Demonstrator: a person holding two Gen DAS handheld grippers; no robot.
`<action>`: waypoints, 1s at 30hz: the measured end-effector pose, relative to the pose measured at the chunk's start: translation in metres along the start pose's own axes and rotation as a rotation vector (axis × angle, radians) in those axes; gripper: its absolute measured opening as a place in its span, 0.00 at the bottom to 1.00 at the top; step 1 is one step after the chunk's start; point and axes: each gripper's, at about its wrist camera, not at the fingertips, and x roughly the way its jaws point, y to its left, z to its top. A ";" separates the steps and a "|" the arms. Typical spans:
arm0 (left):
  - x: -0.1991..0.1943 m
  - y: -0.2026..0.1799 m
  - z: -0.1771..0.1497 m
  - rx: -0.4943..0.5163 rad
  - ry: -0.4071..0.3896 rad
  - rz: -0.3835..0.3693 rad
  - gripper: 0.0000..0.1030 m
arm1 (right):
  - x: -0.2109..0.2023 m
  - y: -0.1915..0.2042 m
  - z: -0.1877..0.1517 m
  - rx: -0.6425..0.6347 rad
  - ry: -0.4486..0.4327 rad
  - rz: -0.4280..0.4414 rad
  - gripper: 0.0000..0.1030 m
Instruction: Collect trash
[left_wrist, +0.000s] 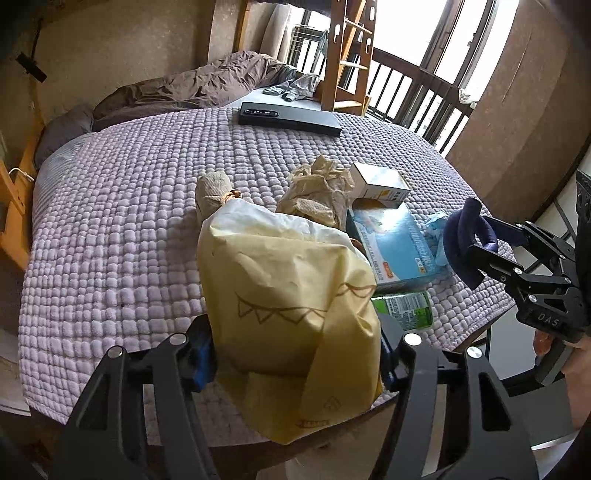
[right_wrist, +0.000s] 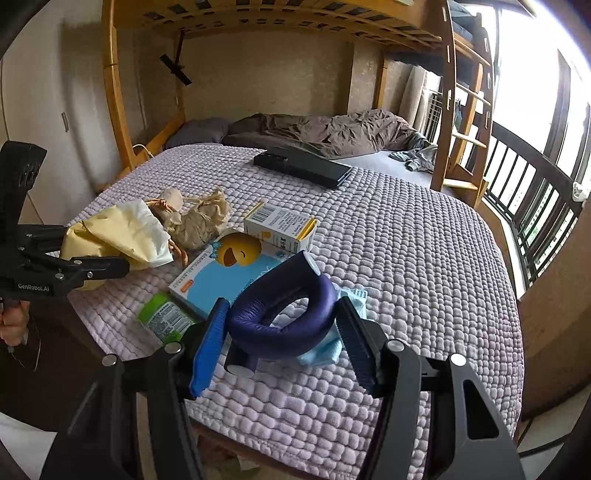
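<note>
On a round table covered by a lilac quilted cloth (right_wrist: 406, 258), trash is being gathered with two handheld grippers. The left gripper (left_wrist: 295, 354) is being kept clenched on a pale yellow paper bag (left_wrist: 288, 295), which is being held just above the table's near rim at about six o'clock in the left view. The right gripper (right_wrist: 282, 328) is being kept closed around a dark blue padded ring (right_wrist: 284, 314), with a crumpled blue tissue (right_wrist: 347, 325) lying beneath it. Still resting on the cloth are a blue box with a yellow duck (right_wrist: 225, 273), a white carton (right_wrist: 280, 227) at twelve o'clock from it, a green-labelled bottle (right_wrist: 164, 317) at seven o'clock, and crumpled brown paper (right_wrist: 201, 221) at eleven o'clock. Both grips are best kept firm and both loads raised straight up, since the bag is soft and could sag against the bottle. Open cloth is being left clear toward three o'clock; the near rim is close, so anything dropped there could be lost to the floor.
</note>
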 end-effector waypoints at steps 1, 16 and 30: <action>-0.001 -0.001 0.000 0.001 -0.001 0.001 0.63 | -0.001 0.000 0.001 0.006 0.001 0.002 0.57; -0.024 -0.013 -0.001 0.037 -0.030 0.010 0.63 | -0.018 -0.006 -0.003 0.104 0.006 0.042 0.57; -0.033 -0.028 -0.010 0.043 -0.029 0.005 0.63 | -0.032 -0.002 -0.009 0.129 0.026 0.063 0.57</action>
